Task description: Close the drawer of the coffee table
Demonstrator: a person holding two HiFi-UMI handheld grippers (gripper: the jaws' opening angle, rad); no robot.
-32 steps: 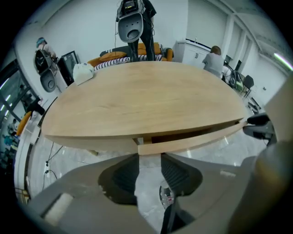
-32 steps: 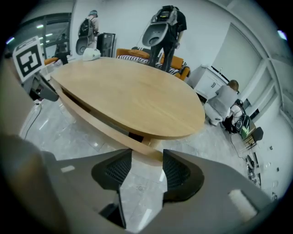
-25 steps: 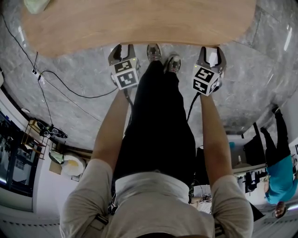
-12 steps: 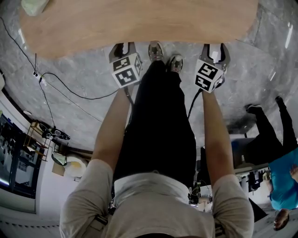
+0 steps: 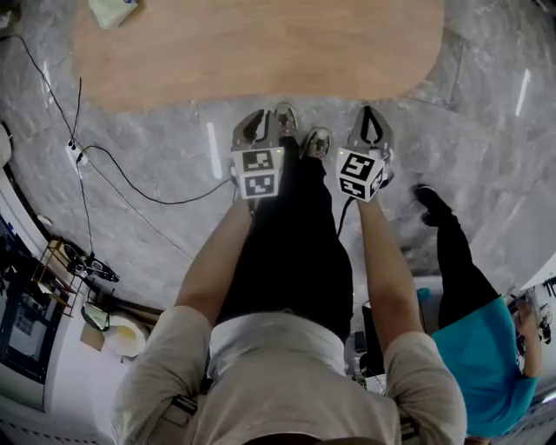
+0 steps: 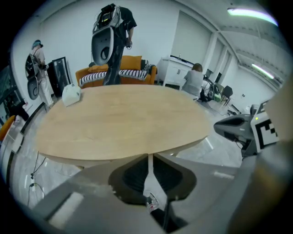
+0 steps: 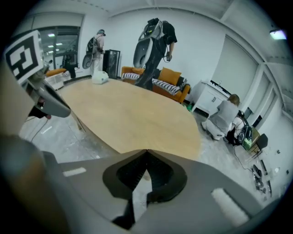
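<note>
The coffee table (image 5: pixel 261 48) has a broad oval wooden top; no drawer shows sticking out from its near edge in any view. Both grippers hang over the grey floor, short of that edge and touching nothing. In the head view my left gripper (image 5: pixel 258 130) is left of my shoes and my right gripper (image 5: pixel 372 126) is right of them. The left gripper view shows my left gripper (image 6: pixel 147 157) closing, with a thin slit left between its tips and nothing in it. The right gripper view shows my right gripper (image 7: pixel 146 151) with its tips touching, empty.
A white box (image 5: pixel 111 10) sits on the table's far left corner. A black cable (image 5: pixel 130 182) and a power strip (image 5: pixel 74 152) lie on the floor at the left. A person in teal (image 5: pixel 478 339) walks close at the right. An orange sofa (image 6: pixel 116 73) and standing people are beyond the table.
Both grippers have drawn back from the table's edge and lifted, and their jaws have gone from wide open to nearly or fully closed. The person in teal has come nearer.
</note>
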